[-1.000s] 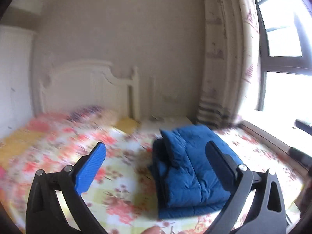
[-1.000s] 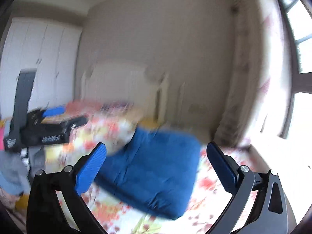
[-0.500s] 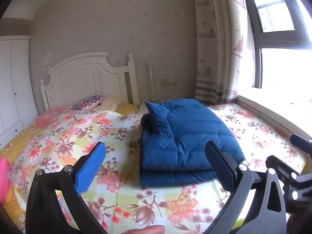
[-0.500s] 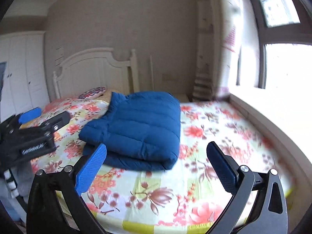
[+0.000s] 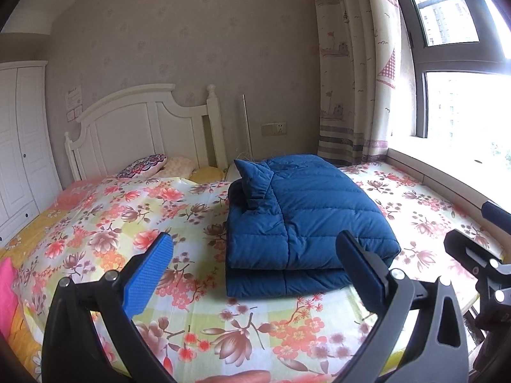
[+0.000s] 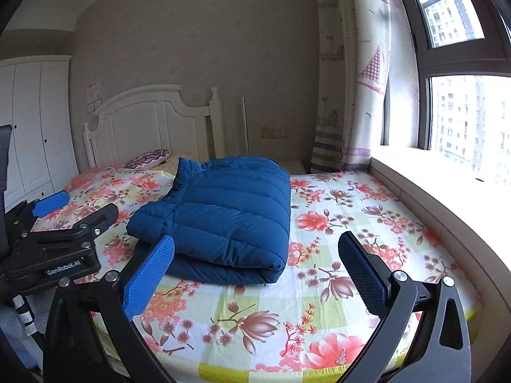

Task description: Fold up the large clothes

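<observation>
my left gripper and right gripper hang spread apart and empty above the floral bed. the blue down jacket lies folded mid-bed; folding looks finished, so next i'd only tidy edges.

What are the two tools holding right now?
Nothing. The left tool and the right tool are both open and empty. The folded blue jacket lies on the bed.

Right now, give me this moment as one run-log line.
blue down jacket: folded, lying on floral bedsheet | left gripper: open, empty, clear of jacket | right gripper: open, empty, clear of jacket
</observation>
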A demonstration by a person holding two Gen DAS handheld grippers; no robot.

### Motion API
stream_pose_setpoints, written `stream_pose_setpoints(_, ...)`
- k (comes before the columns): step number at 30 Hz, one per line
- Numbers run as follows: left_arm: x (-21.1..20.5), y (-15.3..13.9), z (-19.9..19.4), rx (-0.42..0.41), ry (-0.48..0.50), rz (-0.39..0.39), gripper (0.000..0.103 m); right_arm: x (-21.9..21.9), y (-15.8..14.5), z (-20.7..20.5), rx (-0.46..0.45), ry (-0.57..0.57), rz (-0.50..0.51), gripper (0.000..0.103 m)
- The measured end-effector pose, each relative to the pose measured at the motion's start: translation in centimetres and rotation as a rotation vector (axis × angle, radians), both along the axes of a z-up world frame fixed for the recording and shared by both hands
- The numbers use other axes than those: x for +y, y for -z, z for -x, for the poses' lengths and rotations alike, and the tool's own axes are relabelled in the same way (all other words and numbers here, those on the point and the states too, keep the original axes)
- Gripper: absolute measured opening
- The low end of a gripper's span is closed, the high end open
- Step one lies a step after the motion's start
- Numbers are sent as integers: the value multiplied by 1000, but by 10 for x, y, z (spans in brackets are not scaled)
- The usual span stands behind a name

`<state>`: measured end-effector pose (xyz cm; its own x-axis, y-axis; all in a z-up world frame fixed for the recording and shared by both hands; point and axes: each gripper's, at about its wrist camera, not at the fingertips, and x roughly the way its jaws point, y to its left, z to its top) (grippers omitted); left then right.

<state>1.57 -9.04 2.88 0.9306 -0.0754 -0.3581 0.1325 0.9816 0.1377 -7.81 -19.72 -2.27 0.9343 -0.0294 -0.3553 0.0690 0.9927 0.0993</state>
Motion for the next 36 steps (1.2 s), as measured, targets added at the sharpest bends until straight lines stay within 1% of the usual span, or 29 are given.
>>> stream_pose_setpoints(6,6,2,-2,10,-12,10,101,4,-1,-1,-2,-21,24,99)
stream_pose_setpoints(36,14,8,-3,32,-25,24,101,4,-2,-1,-2,-39,33,99)
